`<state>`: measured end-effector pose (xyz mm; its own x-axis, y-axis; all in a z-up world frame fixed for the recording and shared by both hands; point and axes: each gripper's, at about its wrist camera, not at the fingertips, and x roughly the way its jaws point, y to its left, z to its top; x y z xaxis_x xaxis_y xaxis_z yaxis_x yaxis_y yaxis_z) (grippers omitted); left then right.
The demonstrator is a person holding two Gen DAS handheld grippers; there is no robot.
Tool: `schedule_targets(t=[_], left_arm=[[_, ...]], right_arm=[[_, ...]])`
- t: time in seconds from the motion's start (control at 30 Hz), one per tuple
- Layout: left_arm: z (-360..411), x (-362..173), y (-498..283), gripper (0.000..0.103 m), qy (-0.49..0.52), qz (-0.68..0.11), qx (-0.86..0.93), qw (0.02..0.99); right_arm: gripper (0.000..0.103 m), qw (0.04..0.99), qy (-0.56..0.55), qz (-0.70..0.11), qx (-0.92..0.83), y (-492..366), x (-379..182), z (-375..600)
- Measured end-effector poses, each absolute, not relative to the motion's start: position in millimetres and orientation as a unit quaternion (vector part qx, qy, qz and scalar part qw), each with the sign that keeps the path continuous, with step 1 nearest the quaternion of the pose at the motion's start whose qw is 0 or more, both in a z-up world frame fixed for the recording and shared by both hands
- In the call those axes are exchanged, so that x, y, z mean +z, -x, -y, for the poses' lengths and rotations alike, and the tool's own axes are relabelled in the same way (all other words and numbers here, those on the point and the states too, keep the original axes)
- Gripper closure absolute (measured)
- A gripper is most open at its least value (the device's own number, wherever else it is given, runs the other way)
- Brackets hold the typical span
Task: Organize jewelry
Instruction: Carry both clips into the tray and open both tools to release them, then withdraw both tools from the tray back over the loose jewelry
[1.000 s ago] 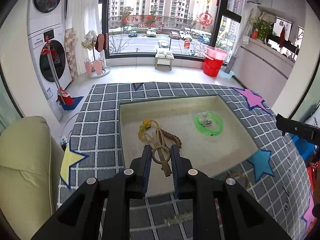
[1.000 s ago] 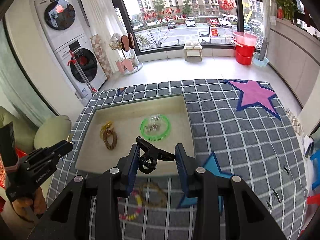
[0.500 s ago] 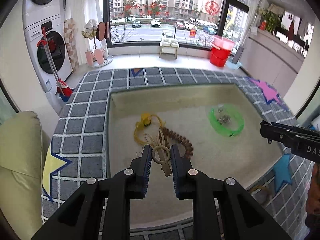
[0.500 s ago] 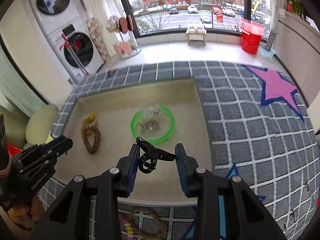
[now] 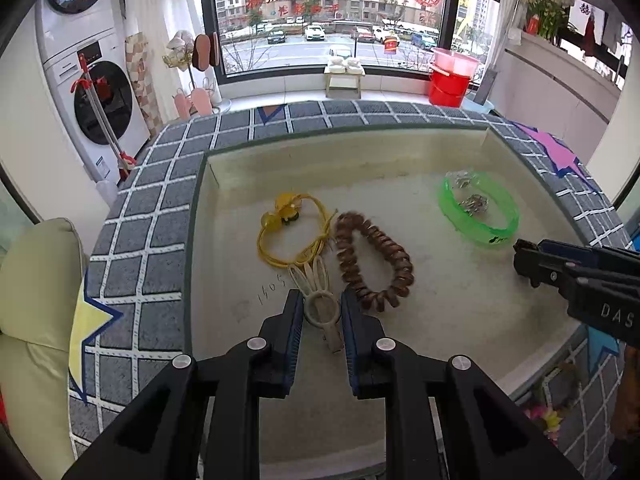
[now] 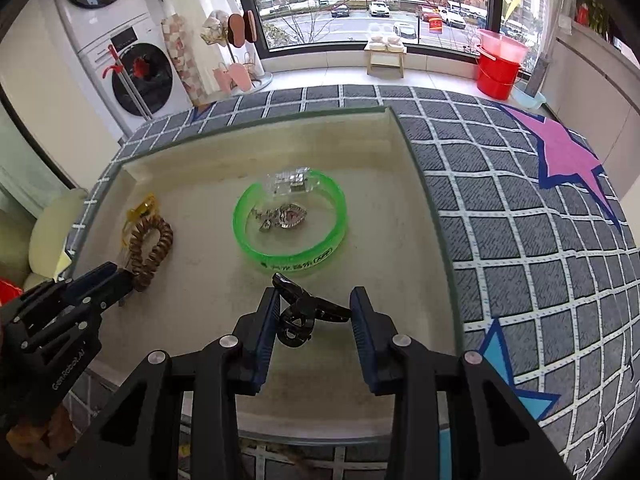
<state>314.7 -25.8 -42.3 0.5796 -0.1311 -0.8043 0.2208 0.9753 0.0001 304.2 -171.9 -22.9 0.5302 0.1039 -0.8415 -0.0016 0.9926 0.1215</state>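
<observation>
Two grippers hang low over one big tray [image 5: 200, 208] that sits on a grey checked rug [image 6: 520, 240]. The tray is the largest thing here, pale and shallow, with a low wall all round.

A moment ago both grippers were higher up, and the tray looked small and far. Now both have come down, and the tray floor fills most of each view. I think that means the two clips are about to be set down inside, so this step is nearly done.

The left gripper [image 5: 320, 316] has its jaws squeezed on a cream bunny clip [image 5: 318, 304]. It holds the clip just over the near left part of the tray. The right gripper [image 6: 314, 316] has its jaws pressed on a black hair clip [image 6: 308, 312]. That one hangs over the near middle of the tray.

Already in the tray, a green bangle [image 6: 288, 256] lies on the right, with a small silver charm [image 6: 286, 216] inside its ring. A brown curly hair tie [image 5: 372, 260] lies on the left, just past the bunny clip. A yellow hair band [image 5: 288, 232] lies touching the brown one, farther left.
</observation>
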Motion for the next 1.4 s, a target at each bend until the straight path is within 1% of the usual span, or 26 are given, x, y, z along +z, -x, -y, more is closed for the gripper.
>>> schedule_targets(t=[0.2,0.23,0.3,0.37,0.57,0.67,0.8,0.97,1.03,1.07,1.13,1.2,1.23,1.27,1.3,1.4], left_arm=[[31.2,-40.5,-312.7,0.069,-0.077,-0.441,-0.096,0.889],[31.1,-40.0,-312.6,0.069,-0.075,-0.443,-0.095,0.888],[30.0,-39.5,-313.6,0.069,-0.070,-0.445,-0.094,0.888],[29.0,-39.2,-313.0,0.069,-0.068,-0.446,-0.092,0.888],[27.2,-33.6,-310.0,0.069,-0.070,-0.436,-0.085,0.893],[24.9,-27.8,-309.0,0.069,-0.066,-0.428,-0.079,0.898],[23.9,-22.4,-308.8,0.069,-0.059,-0.426,-0.078,0.899],[23.6,-13.5,-307.3,0.068,-0.048,-0.419,-0.082,0.903],[23.1,-8.2,-306.0,0.020,-0.045,-0.414,-0.081,0.905],[21.1,-5.0,-303.8,0.000,-0.042,-0.408,-0.077,0.909],[17.4,5.2,-294.9,0.000,-0.041,-0.380,-0.074,0.921],[19.1,9.3,-292.6,0.000,-0.044,-0.382,-0.080,0.920],[18.6,10.3,-289.9,0.000,-0.043,-0.380,-0.081,0.921],[18.5,12.7,-284.9,0.000,-0.044,-0.376,-0.081,0.922],[18.0,13.9,-281.5,0.000,-0.044,-0.373,-0.082,0.923],[15.7,17.0,-267.5,0.000,-0.048,-0.370,-0.082,0.924]], right_arm=[[0.062,0.877,-0.014,-0.479,0.023,-300.6,-22.3,160.4],[0.061,0.877,-0.012,-0.479,0.024,-300.0,-22.1,159.4],[0.054,0.877,-0.016,-0.480,0.027,-299.0,-21.6,159.0],[0.040,0.875,-0.019,-0.483,0.025,-298.6,-22.5,158.6],[0.038,0.882,-0.049,-0.468,0.030,-292.7,-12.2,166.6],[0.034,0.892,-0.068,-0.446,0.031,-287.2,3.8,173.6],[0.034,0.898,-0.093,-0.430,0.031,-278.4,20.4,182.2],[0.034,0.895,-0.109,-0.431,0.029,-267.0,25.7,191.5],[0.034,0.895,-0.115,-0.431,0.027,-261.9,27.4,192.6],[0.034,0.894,-0.117,-0.431,0.026,-259.7,28.7,193.3],[0.034,0.893,-0.122,-0.432,0.025,-255.7,30.2,194.6],[0.034,0.892,-0.126,-0.433,0.023,-250.6,32.1,196.1],[0.032,0.891,-0.124,-0.437,0.021,-247.2,33.4,194.9],[0.025,0.889,-0.122,-0.441,0.020,-243.9,33.7,193.9],[0.022,0.889,-0.123,-0.441,0.025,-237.7,34.2,192.6],[0.021,0.887,-0.130,-0.442,0.030,-224.6,35.5,192.1]])
